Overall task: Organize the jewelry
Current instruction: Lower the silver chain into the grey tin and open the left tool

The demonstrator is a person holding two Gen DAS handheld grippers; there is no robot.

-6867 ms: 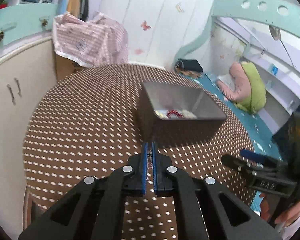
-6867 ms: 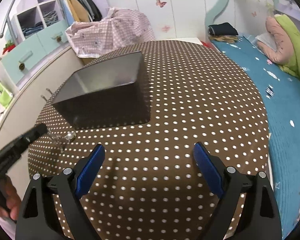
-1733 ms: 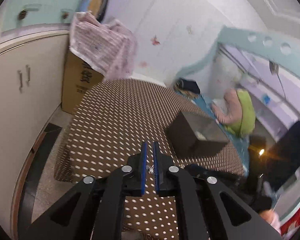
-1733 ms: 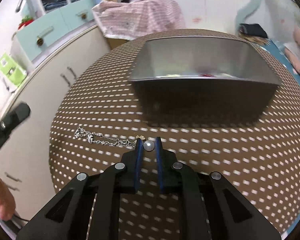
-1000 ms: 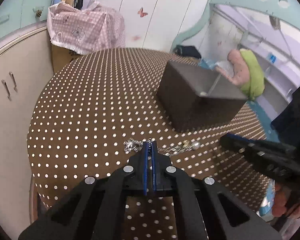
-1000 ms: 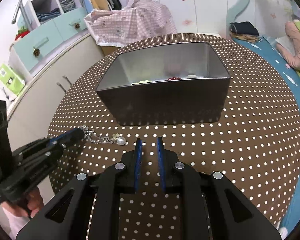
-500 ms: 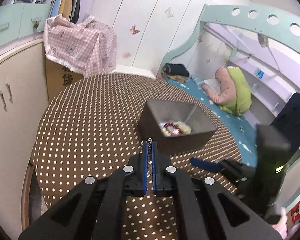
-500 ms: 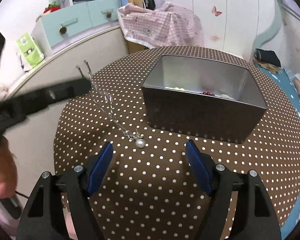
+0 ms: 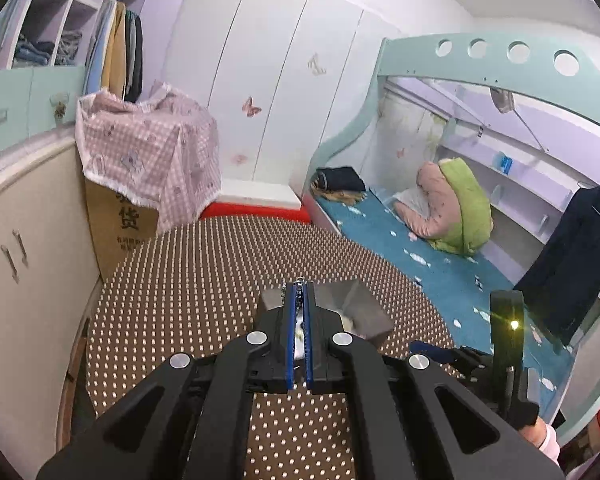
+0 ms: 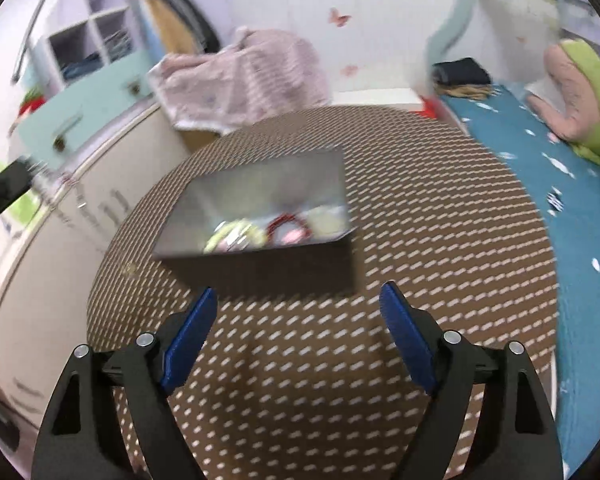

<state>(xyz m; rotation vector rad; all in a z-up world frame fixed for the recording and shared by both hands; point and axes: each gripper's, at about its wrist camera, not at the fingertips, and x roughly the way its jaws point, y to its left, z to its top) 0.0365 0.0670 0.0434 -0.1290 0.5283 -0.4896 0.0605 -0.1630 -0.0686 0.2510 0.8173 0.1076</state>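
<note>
My left gripper (image 9: 298,296) is shut on a thin silver chain necklace (image 9: 299,286), held high above the round table; its end shows at the fingertips. A grey metal box (image 9: 360,312) sits right below and beyond the fingers, with jewelry inside. In the blurred right wrist view the box (image 10: 260,196) holds a red bracelet (image 10: 288,224) and pale pieces. My right gripper (image 10: 296,320) is open and empty, above the table in front of the box. The left gripper (image 10: 4,188) shows at the left edge with the chain (image 10: 76,196) hanging from it.
The round table has a brown white-dotted cloth (image 9: 188,296). A cream cabinet (image 9: 24,264) stands to the left, a cardboard box under pink checked cloth (image 9: 140,160) behind. A bed with a blue cover (image 9: 412,248) lies to the right.
My left gripper has risen higher with the chain, and the box now sits right under its fingertips. My right gripper stays open and has swung, blurring its view.
</note>
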